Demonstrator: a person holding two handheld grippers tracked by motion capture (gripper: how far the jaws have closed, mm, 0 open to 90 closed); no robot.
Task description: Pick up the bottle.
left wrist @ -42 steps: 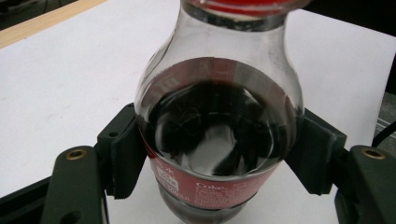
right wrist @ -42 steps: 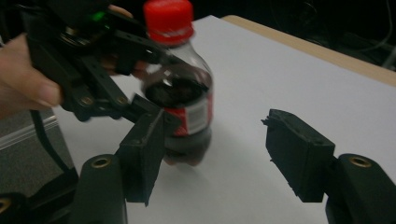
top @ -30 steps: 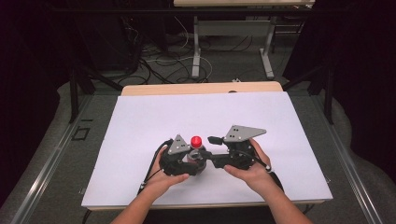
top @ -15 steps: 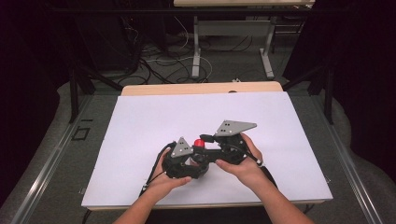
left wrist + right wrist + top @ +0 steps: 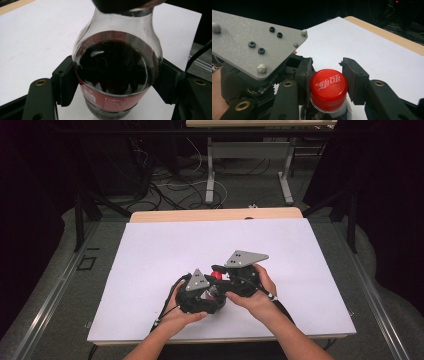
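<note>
Left gripper (image 5: 115,82) has its jaws clamped on the cola bottle (image 5: 116,72) near the white table's (image 5: 150,250) 6 o'clock edge, right gripper (image 5: 328,77) pinches the red cap (image 5: 329,86) just above

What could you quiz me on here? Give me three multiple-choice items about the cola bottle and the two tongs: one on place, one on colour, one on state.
1. Where do the left tongs grip the bottle?
A. Its body
B. Its cap
C. Nowhere

2. What colour is the cap?
A. Blue
B. Red
C. White

3. How is the cap now?
A. Lying on the table
B. Missing
C. On the bottle, between the right tongs

Answers: 1 A, the left gripper view shows both jaws against the bottle's sides. 2 B, the right gripper view shows a red top with white lettering. 3 C, it sits on the neck with a jaw at each side.
</note>
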